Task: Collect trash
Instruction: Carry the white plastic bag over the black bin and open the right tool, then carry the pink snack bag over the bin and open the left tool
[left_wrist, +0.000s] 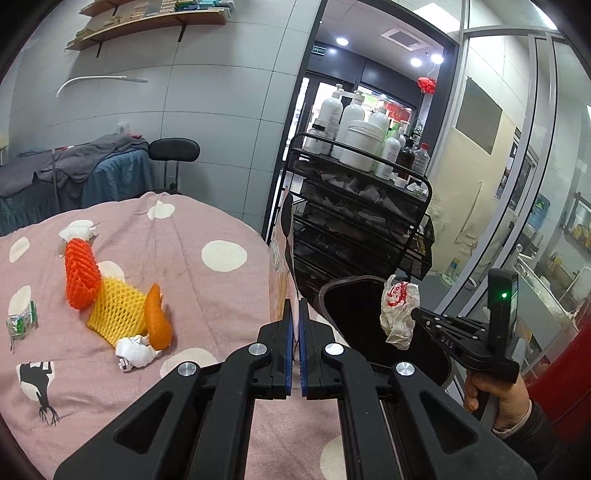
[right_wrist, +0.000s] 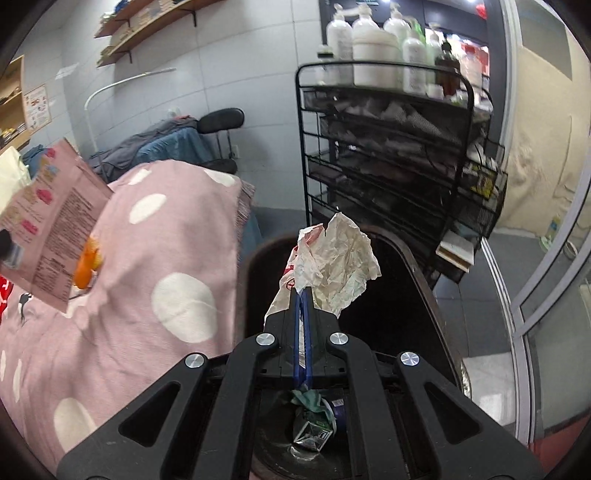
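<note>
My right gripper (right_wrist: 302, 295) is shut on a crumpled white wrapper with red print (right_wrist: 332, 264) and holds it over the open dark trash bin (right_wrist: 417, 269); the wrapper (left_wrist: 399, 310) and bin (left_wrist: 332, 291) also show in the left wrist view. My left gripper (left_wrist: 295, 314) is shut on a thin pink snack packet (left_wrist: 286, 236), seen edge-on; the packet (right_wrist: 51, 218) hangs over the bed in the right wrist view. On the pink dotted bedspread (left_wrist: 207, 295) lie a red foam net (left_wrist: 82, 273), a yellow foam net (left_wrist: 120, 314), an orange peel (left_wrist: 158, 321), crumpled white paper (left_wrist: 135, 352) and a green wrapper (left_wrist: 22, 321).
A black wire cart (left_wrist: 354, 221) with white bottles (left_wrist: 354, 129) stands behind the bin. Some trash (right_wrist: 314, 424) lies at the bin's bottom. A second bed and a black chair (left_wrist: 173, 151) stand by the far wall. Glass partitions (left_wrist: 524, 184) are on the right.
</note>
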